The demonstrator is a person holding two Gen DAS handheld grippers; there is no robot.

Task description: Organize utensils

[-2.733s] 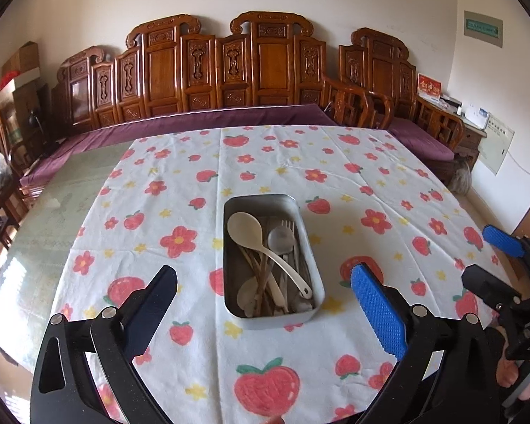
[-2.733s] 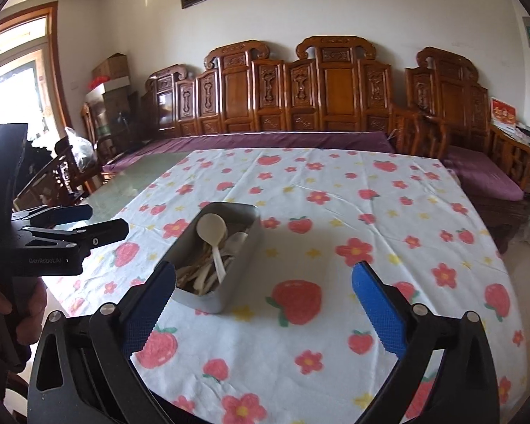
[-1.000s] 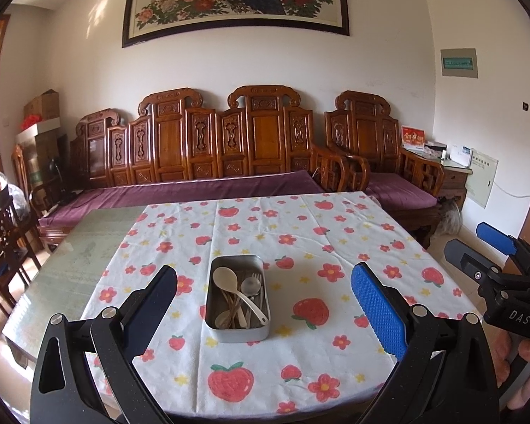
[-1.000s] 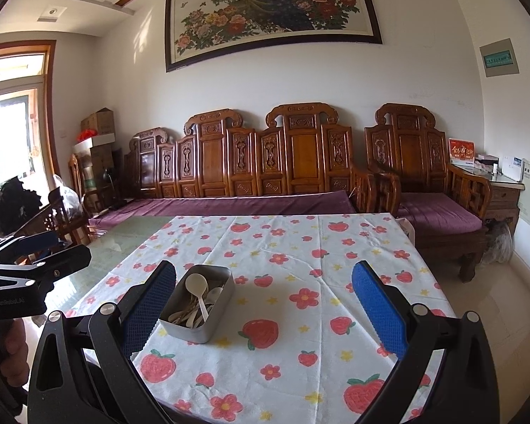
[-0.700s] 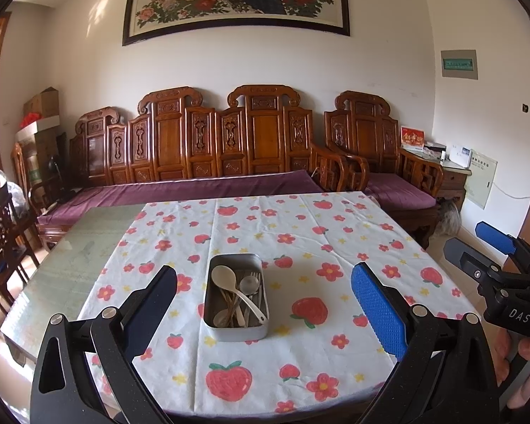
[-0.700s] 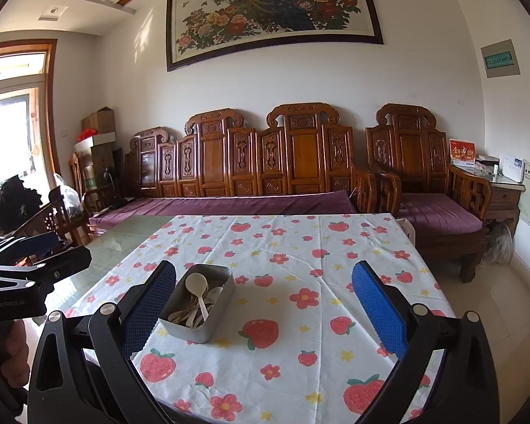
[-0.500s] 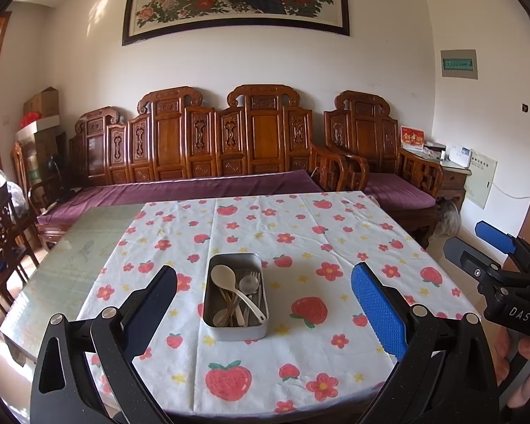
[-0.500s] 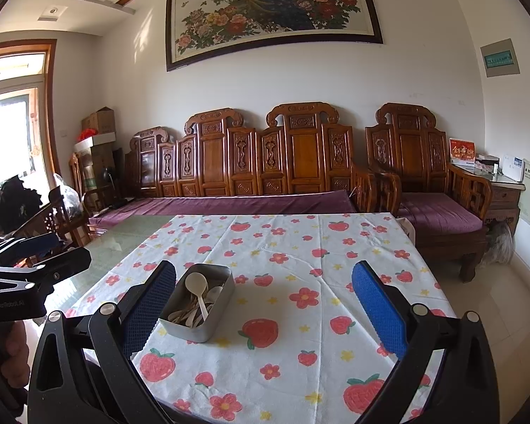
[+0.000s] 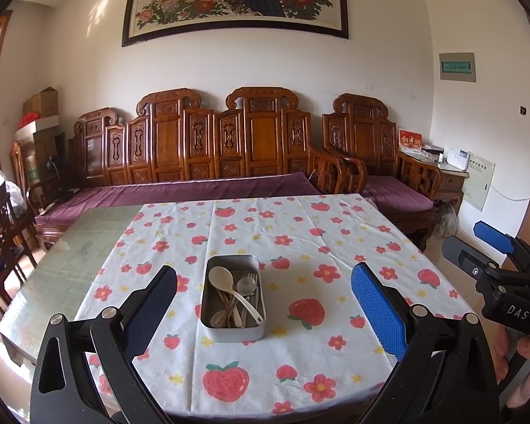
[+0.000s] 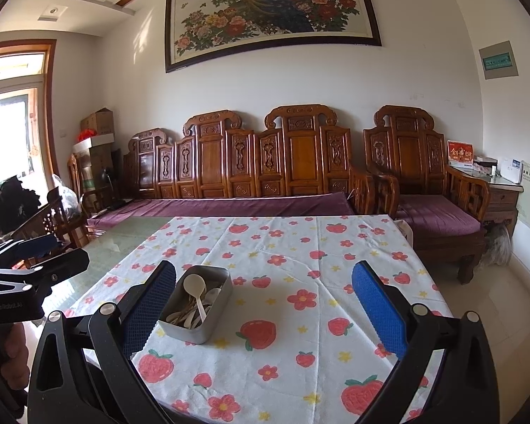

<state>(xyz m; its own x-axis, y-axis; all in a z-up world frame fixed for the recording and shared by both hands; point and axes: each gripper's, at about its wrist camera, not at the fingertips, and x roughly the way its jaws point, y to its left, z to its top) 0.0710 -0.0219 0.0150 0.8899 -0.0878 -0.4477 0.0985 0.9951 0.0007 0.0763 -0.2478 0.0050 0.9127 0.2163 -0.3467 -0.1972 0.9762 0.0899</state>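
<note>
A rectangular metal tin (image 9: 233, 330) (image 10: 180, 289) stands on the strawberry-print tablecloth (image 9: 335, 247) (image 10: 293, 275) near the table's front. Inside lie a cream plastic spoon (image 9: 229, 288) (image 10: 193, 291), a metal spoon (image 9: 246, 285), a fork and wooden pieces, all piled together. My left gripper (image 9: 265, 309) hangs open above the table's near edge, back from the tin, with nothing between its fingers. My right gripper (image 10: 263, 305) is open too, held off to the tin's right and back from it. Each gripper shows at the edge of the other's view.
Carved wooden benches (image 9: 208, 148) with purple cushions stand behind the table. The table's left part is bare glass (image 9: 63, 247). Chairs (image 9: 3, 226) stand at the left, a side cabinet (image 10: 501, 194) at the right. A hand (image 9: 526, 353) holds the right gripper's handle.
Both grippers have pulled back and up from the tin since 2.7 s ago, so the whole table now shows. Over the last second they barely move. Both stay open.
</note>
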